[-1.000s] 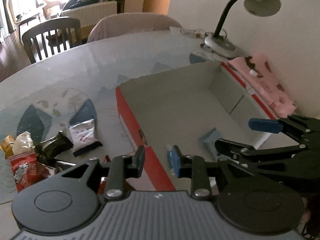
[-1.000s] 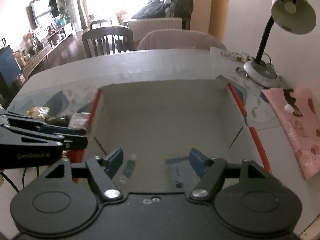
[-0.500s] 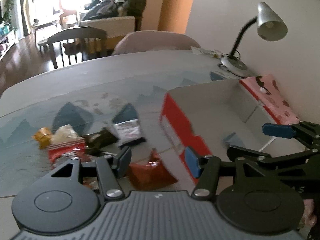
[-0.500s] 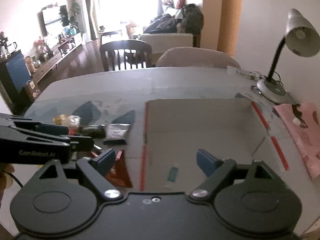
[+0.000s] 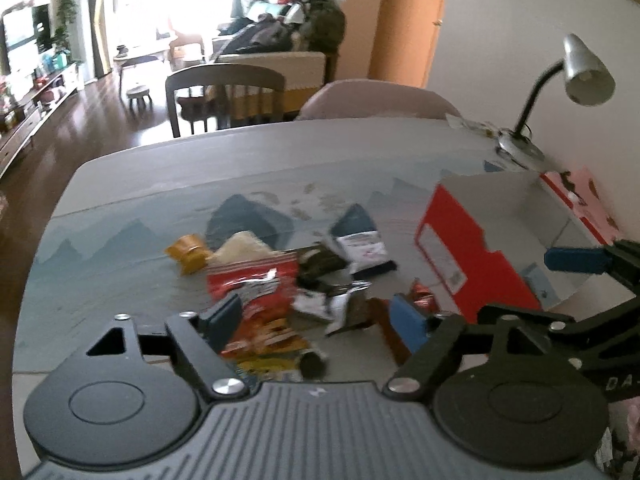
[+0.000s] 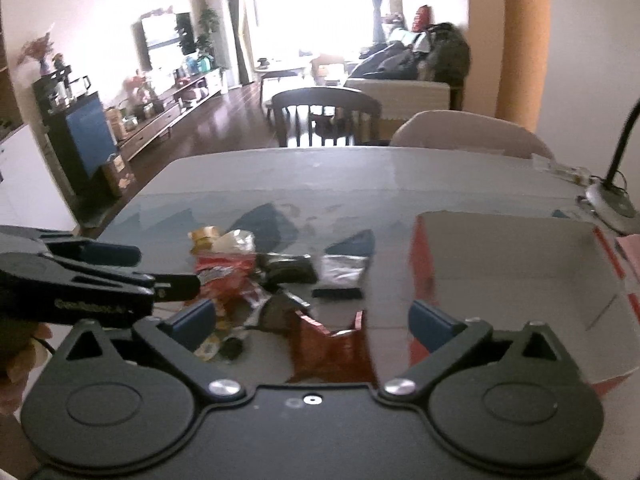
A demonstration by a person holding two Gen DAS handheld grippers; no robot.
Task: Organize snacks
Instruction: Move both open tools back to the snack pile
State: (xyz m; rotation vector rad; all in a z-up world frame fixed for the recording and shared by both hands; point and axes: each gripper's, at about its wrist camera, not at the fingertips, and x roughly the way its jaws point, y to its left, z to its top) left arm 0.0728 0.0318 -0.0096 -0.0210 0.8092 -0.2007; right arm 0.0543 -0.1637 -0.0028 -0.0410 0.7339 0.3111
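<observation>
A heap of snack packets lies on the table: a red bag, a gold-wrapped sweet, a white-and-black packet, a dark packet. A dark red packet lies nearest the red cardboard box. My left gripper hovers over the heap, its jaws opening, with nothing gripped. My right gripper hangs over the dark red packet beside the box, its jaws opening too, with nothing held.
A small blue packet lies inside the box. A desk lamp and a pink cloth stand by the wall on the right. Two chairs stand at the table's far edge.
Both grippers have swung left, from above the box's inside to above the snack heap. Both pairs of jaws have widened, and the blue packets stayed in the box.
</observation>
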